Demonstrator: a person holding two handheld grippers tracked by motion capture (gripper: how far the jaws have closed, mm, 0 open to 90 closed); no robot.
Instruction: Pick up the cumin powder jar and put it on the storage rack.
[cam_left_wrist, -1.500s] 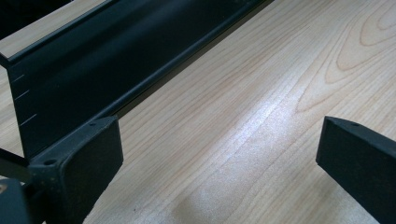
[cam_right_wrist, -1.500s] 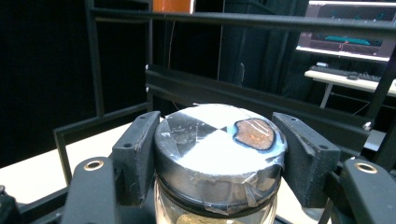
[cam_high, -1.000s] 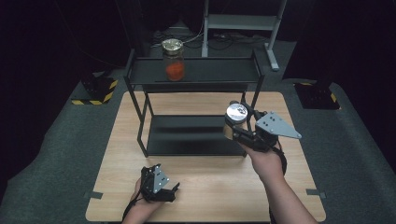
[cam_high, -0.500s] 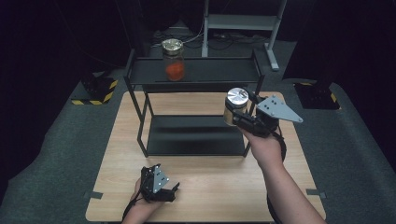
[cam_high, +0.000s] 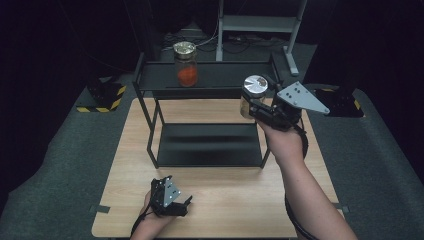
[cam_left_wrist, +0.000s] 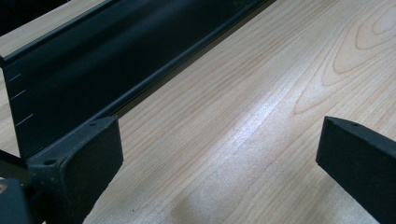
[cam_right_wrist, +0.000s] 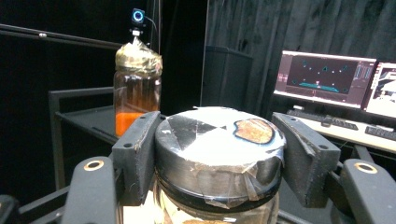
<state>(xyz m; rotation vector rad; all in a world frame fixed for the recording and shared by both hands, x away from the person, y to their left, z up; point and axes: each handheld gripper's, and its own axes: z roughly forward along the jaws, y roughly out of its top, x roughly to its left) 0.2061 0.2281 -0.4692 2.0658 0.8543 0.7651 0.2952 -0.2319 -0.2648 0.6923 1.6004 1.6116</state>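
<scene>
My right gripper (cam_high: 254, 105) is shut on a glass jar with a silver taped lid (cam_high: 254, 86), held in the air beside the right end of the black shelf's top tray (cam_high: 225, 75). In the right gripper view both pads clamp the jar (cam_right_wrist: 219, 154) just under its lid. A second jar with orange contents (cam_high: 186, 65) (cam_right_wrist: 136, 93) stands on the top tray. My left gripper (cam_high: 187, 202) rests low over the table's front, open; its fingers (cam_left_wrist: 88, 158) stand wide apart with bare wood between them.
The black two-level shelf rack has a lower tray (cam_high: 210, 145) (cam_left_wrist: 93, 70) on the wooden table (cam_high: 225, 200). Grey carpet surrounds the table. Monitors (cam_right_wrist: 327, 79) glow behind the right gripper view; a metal stand (cam_high: 260, 25) is at the back.
My right gripper has lifted the silver-lidded jar higher and farther toward the shelf's top tray. The left gripper has stayed where it was.
</scene>
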